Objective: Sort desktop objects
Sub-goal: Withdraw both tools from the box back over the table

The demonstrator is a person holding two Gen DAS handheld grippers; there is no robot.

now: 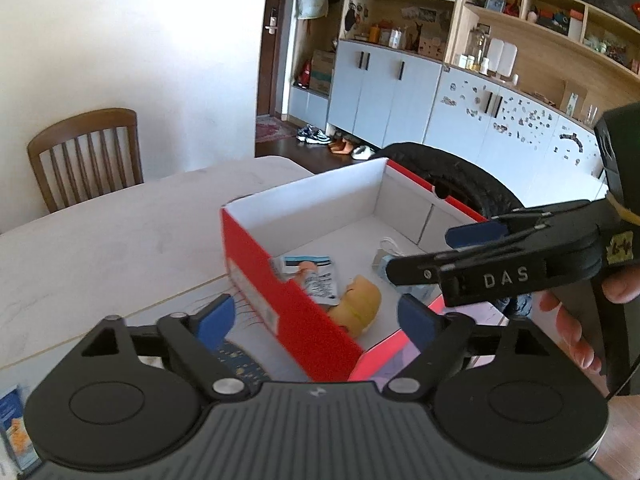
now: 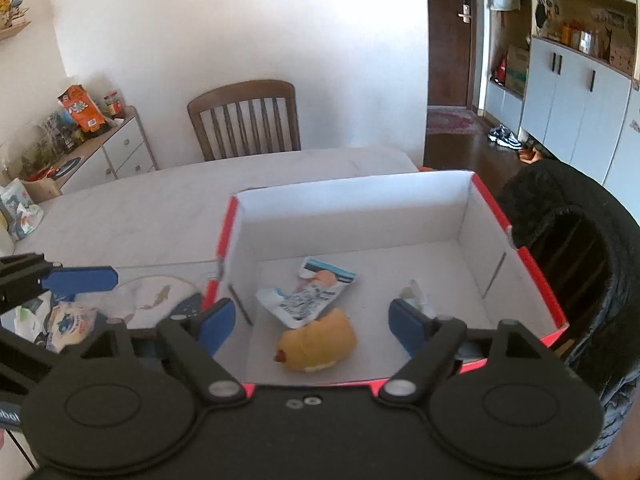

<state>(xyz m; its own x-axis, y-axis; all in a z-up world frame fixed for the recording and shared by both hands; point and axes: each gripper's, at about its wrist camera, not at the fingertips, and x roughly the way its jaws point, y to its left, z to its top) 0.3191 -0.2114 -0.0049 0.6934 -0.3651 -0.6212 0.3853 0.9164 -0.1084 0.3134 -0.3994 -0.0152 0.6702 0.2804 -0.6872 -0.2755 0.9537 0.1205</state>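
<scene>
Now both hand-held grippers are hovering empty. The right hand-held gripper (image 2: 310,322) is standing wide over the near end of the box (image 2: 520,254), nothing between its pads. The left hand-held gripper (image 1: 316,318) is also spread wide and holding nothing, straddling the box's near red wall from the left side.

Inside the box: a toy hot dog (image 2: 318,345) is lying on the floor near the front, a printed packet (image 2: 308,298) just behind it and touching or nearly so, and a small pale wrapped item (image 2: 416,294) toward the right wall, too blurred to identify.

Left of the box, on the worktop (image 2: 160,216), unsorted things are waiting: a round plate (image 2: 154,294) with a fish print, and beside it some snack packets (image 2: 68,326) under the left tool's finger.

Judgement: a drop into the box looks done, and the step in hand is going for the next item. Next move probably calls for swinging one tool left, out over the box wall, lowering onto a packet and closing on it. The plate is flat and thin, so it may need an edge grip.
</scene>
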